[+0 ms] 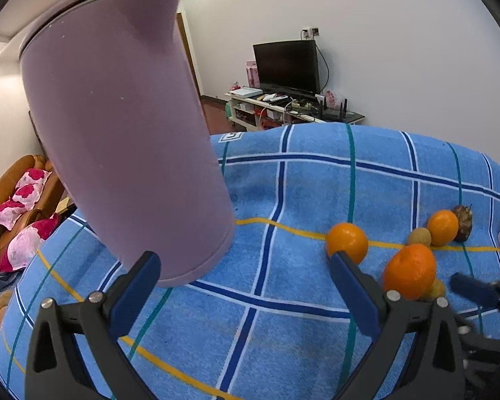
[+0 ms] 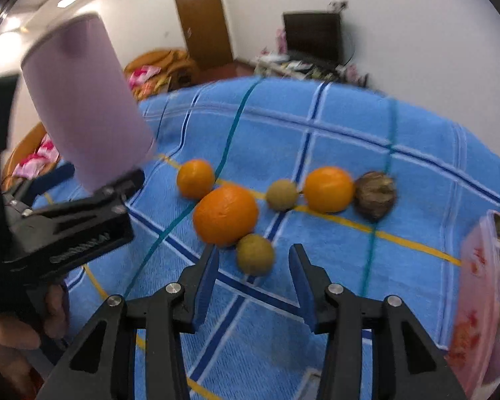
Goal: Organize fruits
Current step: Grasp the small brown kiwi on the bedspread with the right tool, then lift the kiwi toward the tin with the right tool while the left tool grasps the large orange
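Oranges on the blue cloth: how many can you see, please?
3: a large orange nearest, a small orange behind it, and a far orange beside the brown fruit.

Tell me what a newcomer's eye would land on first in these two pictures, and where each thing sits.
The big mauve pitcher dominates, standing on the blue checked cloth just beyond the left gripper, near its left finger. Next come the bright oranges in a loose cluster mid-cloth, with small greenish-brown fruits and a dark brown one among them. The right gripper points at the nearest small fruit, jaws apart.
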`<state>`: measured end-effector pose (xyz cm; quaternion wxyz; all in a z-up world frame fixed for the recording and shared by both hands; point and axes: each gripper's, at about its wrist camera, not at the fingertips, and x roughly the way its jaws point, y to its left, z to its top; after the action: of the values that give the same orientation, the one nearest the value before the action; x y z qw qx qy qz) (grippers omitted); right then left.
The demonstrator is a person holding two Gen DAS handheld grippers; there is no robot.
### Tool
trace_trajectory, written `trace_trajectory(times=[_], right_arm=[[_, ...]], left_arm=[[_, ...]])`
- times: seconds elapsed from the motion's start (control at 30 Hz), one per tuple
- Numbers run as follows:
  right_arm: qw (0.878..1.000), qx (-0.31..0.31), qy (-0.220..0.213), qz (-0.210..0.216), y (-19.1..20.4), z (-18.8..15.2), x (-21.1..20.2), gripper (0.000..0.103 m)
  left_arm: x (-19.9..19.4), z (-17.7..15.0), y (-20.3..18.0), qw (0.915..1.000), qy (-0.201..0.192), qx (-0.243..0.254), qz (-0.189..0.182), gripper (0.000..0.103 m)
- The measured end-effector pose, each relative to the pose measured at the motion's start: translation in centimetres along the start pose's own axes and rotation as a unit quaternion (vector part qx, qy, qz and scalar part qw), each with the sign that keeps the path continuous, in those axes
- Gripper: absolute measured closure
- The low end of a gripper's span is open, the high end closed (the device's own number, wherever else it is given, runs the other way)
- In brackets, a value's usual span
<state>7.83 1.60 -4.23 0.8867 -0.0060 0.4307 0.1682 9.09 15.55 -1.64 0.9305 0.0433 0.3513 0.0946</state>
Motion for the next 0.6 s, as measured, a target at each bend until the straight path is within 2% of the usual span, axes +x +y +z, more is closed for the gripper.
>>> trace_trajectory(times=[0.1,0.17,0.23,0.4,0.47,0.6], right_arm=[[1.000,-0.010,0.010,0.000,0.3,0.0,1.2,0.058],[1.000,-0.027,0.007,-0.014,0.8,0.1,1.4,0.075],[0.999,-0.034,0.006,-0.017,0.8,0.0,1.3,0.075],[1.000,0.003,-0.004,0.004,-0.8,-0.7,0.2,0.075],[0.999,0.029,-0.020,0.014,-1.8,-1.4,-1.1,0.075],[0.997,0.047,-0.061,-0.010,-3.0,-2.5,-4.3,0.076]], left_arm=[[0.1,0.1,0.4,1.0000,0.000,-0.004,0.000,0.000],[0.2,0.2,0.6,1.0000,0.000,-0.006,0.001,0.000],[0.3,0.1,0.7,1.0000,0.001,-0.005,0.002,0.000],[0.4,0.0,0.1,1.0000,-0.004,0.004,-0.001,0.000],[0.1,-0.1,-0.1,0.9999,-0.013,0.008,-0.007,0.000],[-0.5,-0.1,-0.6,0.9989,-0.026,0.012,-0.038,0.000]])
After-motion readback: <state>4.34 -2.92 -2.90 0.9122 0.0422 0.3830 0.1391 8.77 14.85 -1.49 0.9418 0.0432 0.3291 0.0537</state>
